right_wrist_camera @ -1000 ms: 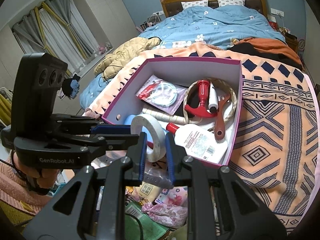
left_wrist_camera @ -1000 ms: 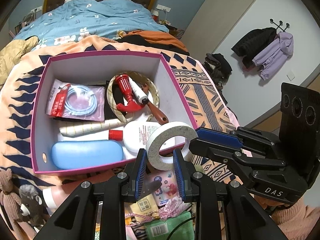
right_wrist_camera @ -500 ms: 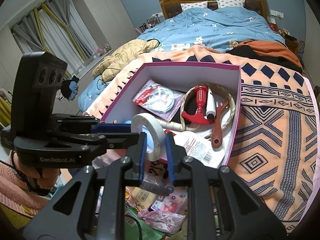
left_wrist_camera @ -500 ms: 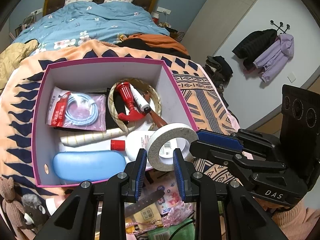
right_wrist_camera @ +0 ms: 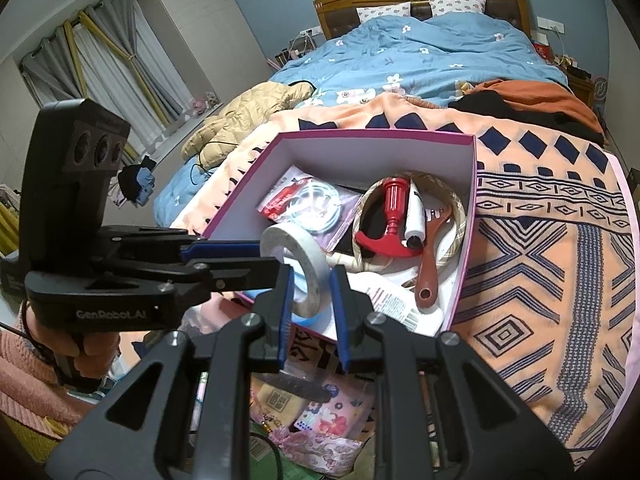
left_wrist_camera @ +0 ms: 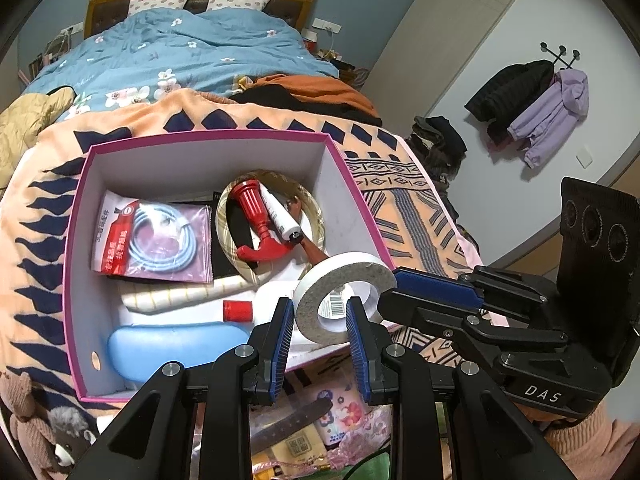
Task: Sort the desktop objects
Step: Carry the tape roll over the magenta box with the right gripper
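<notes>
A white roll of tape (left_wrist_camera: 340, 292) is held over the near right corner of the pink-rimmed box (left_wrist_camera: 352, 192). My left gripper (left_wrist_camera: 320, 334) is shut on the roll across its diameter. My right gripper (right_wrist_camera: 310, 286) is shut on the same roll (right_wrist_camera: 296, 252) across its width, and shows in the left wrist view (left_wrist_camera: 432, 288) reaching in from the right. The box (right_wrist_camera: 468, 220) holds a red hammer (left_wrist_camera: 260, 220), a bagged cable (left_wrist_camera: 160, 236), a blue case (left_wrist_camera: 176, 344), a white bottle (right_wrist_camera: 392, 300) and a brown brush (right_wrist_camera: 432, 256).
The box sits on an orange patterned blanket (right_wrist_camera: 552, 240) on a bed. Loose packets and a strap (left_wrist_camera: 304, 420) lie below the grippers. A plush bear (left_wrist_camera: 40, 424) lies at the near left. Coats (left_wrist_camera: 532, 104) hang on the right wall.
Both grippers, holding the tape roll together, have moved forward over the box's near edge; the roll now hangs above the bottle inside the box.
</notes>
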`<action>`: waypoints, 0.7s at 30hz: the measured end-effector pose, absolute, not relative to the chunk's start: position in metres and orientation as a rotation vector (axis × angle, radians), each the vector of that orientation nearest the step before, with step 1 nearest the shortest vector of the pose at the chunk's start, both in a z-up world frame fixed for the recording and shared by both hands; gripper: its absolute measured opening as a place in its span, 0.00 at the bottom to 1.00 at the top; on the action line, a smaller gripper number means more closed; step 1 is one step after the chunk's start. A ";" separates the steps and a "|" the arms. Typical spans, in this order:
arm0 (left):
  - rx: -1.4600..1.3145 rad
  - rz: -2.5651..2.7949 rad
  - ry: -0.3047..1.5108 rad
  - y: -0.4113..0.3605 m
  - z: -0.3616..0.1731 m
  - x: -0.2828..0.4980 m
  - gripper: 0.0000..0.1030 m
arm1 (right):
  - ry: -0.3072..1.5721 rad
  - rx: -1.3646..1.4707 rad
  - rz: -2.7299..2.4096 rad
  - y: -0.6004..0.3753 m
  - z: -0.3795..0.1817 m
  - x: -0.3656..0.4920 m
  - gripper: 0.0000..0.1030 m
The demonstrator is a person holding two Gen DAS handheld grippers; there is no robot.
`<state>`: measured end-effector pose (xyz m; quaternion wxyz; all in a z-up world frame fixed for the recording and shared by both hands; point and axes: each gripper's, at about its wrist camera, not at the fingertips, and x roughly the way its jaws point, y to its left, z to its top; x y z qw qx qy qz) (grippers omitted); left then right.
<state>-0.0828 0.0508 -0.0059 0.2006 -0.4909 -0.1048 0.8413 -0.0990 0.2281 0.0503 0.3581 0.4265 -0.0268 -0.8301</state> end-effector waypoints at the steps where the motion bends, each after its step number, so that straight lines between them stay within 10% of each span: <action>1: -1.370 2.353 -0.291 0.051 -0.006 -0.084 0.25 | -0.069 1.102 -2.143 0.228 0.050 -0.100 0.21; 21: -1.368 2.359 -0.291 0.053 -0.007 -0.099 0.25 | -0.071 1.103 -2.151 0.229 0.049 -0.118 0.21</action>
